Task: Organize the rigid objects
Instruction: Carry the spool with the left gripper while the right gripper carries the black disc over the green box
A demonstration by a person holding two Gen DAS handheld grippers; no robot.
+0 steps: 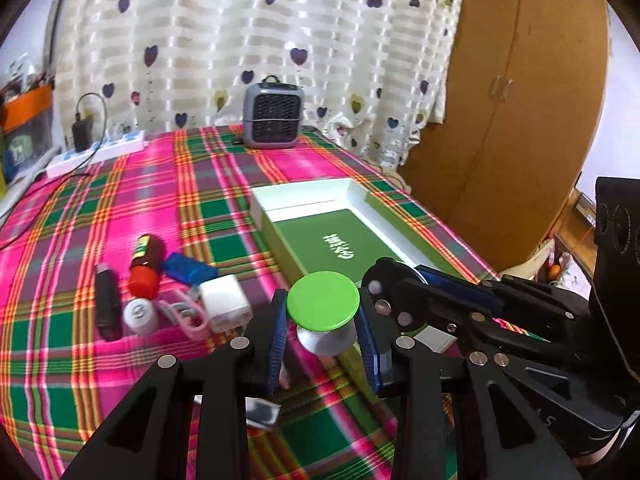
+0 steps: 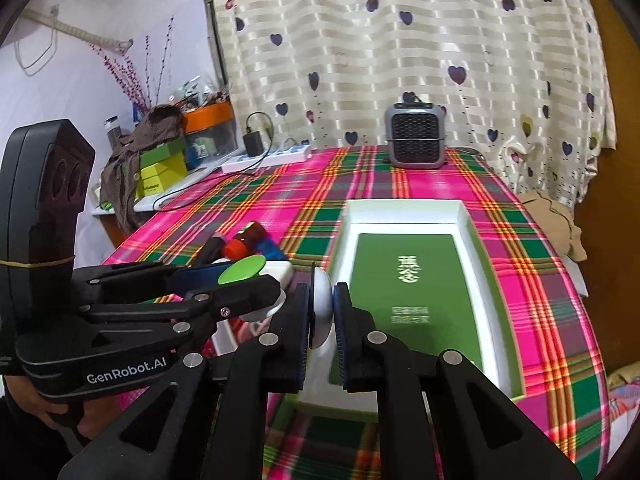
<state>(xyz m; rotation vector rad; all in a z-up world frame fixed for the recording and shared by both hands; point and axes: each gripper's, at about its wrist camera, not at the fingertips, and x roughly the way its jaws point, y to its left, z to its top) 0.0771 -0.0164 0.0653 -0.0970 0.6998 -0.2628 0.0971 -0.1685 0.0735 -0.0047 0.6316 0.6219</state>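
plaid tablecloth (image 1: 120,360) | heart curtain (image 1: 240,40) | left gripper (image 1: 323,336) clamps green-capped knob (image 1: 323,300) | right gripper (image 2: 322,320) pinches white disc (image 2: 321,308)

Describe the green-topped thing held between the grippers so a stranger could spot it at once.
Start at the open white box with the green insert on the plaid tablecloth. At its near left corner, the left hand-held gripper grips a round item between its blue pads. Unlike the red-capped bottle and white charger lying to its left, it has a flat bright-green disc top on a silver base.
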